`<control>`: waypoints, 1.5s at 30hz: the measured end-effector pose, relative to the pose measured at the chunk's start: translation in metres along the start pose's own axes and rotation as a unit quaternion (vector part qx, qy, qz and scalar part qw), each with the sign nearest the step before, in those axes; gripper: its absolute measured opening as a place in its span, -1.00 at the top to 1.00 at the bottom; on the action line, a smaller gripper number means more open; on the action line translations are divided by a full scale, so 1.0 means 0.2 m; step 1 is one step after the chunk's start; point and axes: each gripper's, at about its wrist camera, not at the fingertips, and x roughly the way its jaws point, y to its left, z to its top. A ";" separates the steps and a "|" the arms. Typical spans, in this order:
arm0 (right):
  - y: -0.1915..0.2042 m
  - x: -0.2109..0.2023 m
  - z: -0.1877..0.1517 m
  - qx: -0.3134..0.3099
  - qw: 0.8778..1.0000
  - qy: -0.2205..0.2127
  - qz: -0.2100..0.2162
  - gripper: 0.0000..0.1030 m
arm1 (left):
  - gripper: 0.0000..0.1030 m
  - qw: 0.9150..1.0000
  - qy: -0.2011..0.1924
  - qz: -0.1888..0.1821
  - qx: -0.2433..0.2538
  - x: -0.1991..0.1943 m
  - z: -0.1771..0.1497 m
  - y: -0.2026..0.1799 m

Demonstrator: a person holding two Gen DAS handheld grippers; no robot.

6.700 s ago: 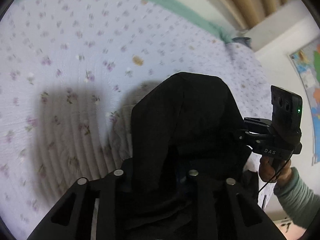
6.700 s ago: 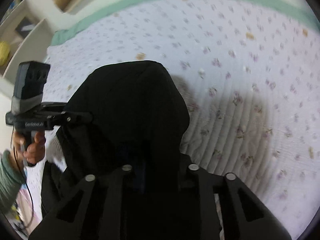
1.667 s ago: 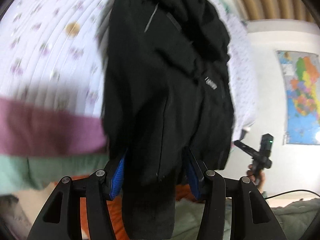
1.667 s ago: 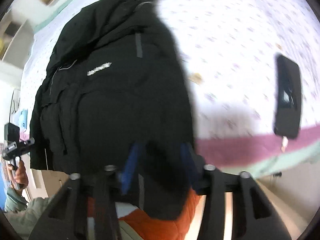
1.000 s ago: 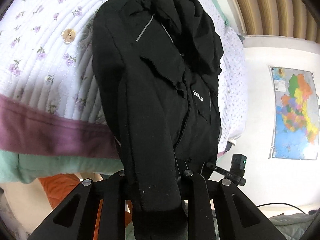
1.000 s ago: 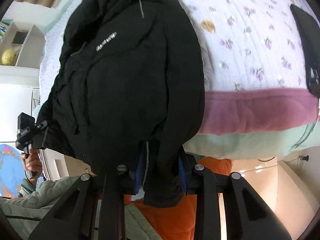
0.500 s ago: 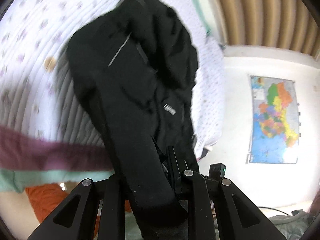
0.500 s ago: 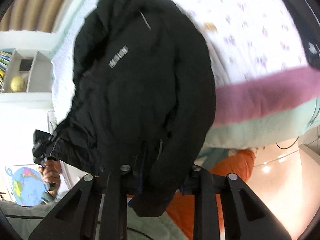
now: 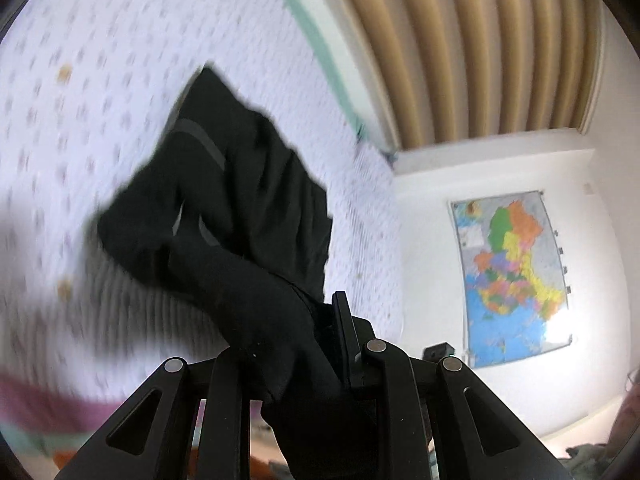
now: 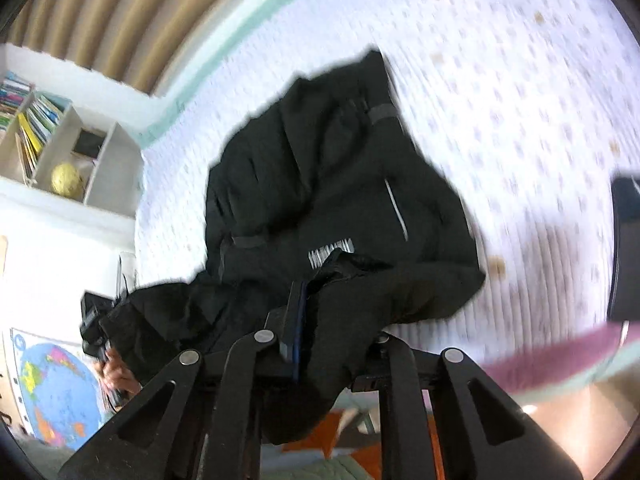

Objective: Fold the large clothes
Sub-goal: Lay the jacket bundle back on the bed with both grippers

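Note:
A large black jacket (image 9: pixel 240 208) lies partly on the floral quilted bed (image 9: pixel 100 60), its lower part lifted toward both grippers. My left gripper (image 9: pixel 296 364) is shut on the jacket's hem; black cloth fills the gap between its fingers. In the right wrist view the jacket (image 10: pixel 332 196) shows a white chest logo, and my right gripper (image 10: pixel 332 352) is shut on another part of the hem. The left gripper (image 10: pixel 96 320) also shows at the far left of that view, under cloth. The views are motion-blurred.
The bed's purple and green edge (image 10: pixel 560 360) runs below the jacket. A dark phone-like object (image 10: pixel 624 248) lies on the bed at right. A white bookshelf (image 10: pixel 60 148), beige curtains (image 9: pixel 460 48) and a wall map (image 9: pixel 516 276) surround the bed.
Both grippers have swung up and forward over the bed, carrying the hem toward the jacket's upper part. The jacket now bunches shorter on the quilt, and less of the bed's edge shows.

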 end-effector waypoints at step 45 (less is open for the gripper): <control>-0.15 1.03 1.43 0.052 0.991 0.079 -0.090 0.52 | 0.15 0.982 0.100 0.157 0.012 0.90 1.13 0.30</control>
